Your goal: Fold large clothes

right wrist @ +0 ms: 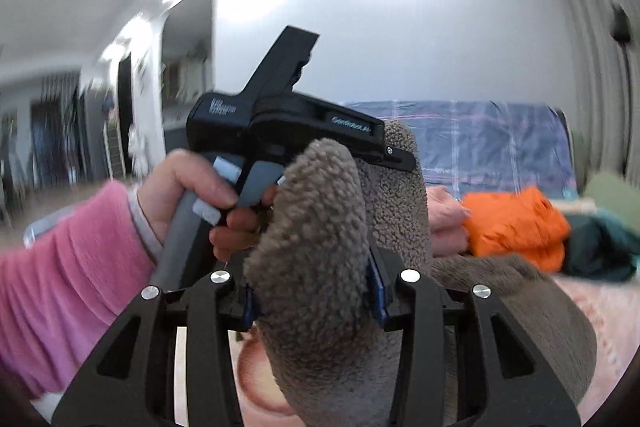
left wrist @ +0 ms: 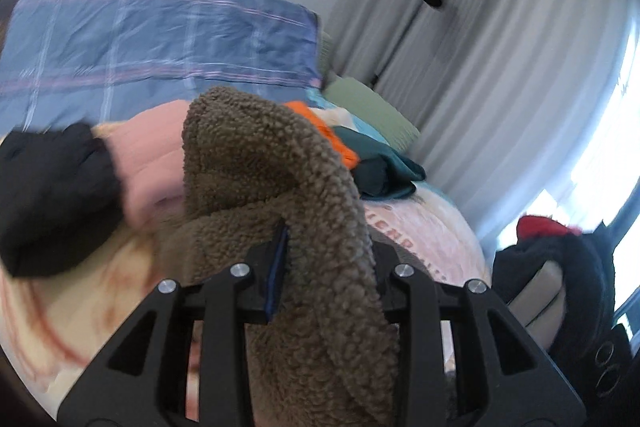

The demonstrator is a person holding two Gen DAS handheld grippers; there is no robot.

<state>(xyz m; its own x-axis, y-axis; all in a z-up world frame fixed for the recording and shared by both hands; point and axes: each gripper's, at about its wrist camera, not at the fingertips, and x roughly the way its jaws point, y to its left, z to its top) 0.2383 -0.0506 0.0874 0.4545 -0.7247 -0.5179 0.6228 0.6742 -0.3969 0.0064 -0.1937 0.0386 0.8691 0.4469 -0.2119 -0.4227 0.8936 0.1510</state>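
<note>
- The brown, nubbly fleece garment is lifted off the bed and pinched by both tools at once — a thick fold of it fills the space between each pair of fingers.
- The left gripper is closed onto a bunched edge of the fleece; the cloth rises ahead of and above its fingers, then drapes back down over the right-hand finger, hiding most of it.
- The right gripper is likewise clamped on a rolled wad of the same fleece, its blue pads pressed into the pile on either side.
- Seen from the right wrist, the left gripper sits just ahead and slightly above, held by a hand in a pink sleeve, its fingers pointing across to the right — the two grips look very near each other, almost touching through the cloth.
- The relation the next move turns on, in my judgement: both holds are bunched together on one short stretch of edge, so the garment's long axis hangs downward below the grippers instead of running between them. Drawing the two apart sideways would spread that edge.
- Beyond the grippers, lying on the bed, are an orange puffy garment and a dark teal garment, well clear of the held fleece.
</note>
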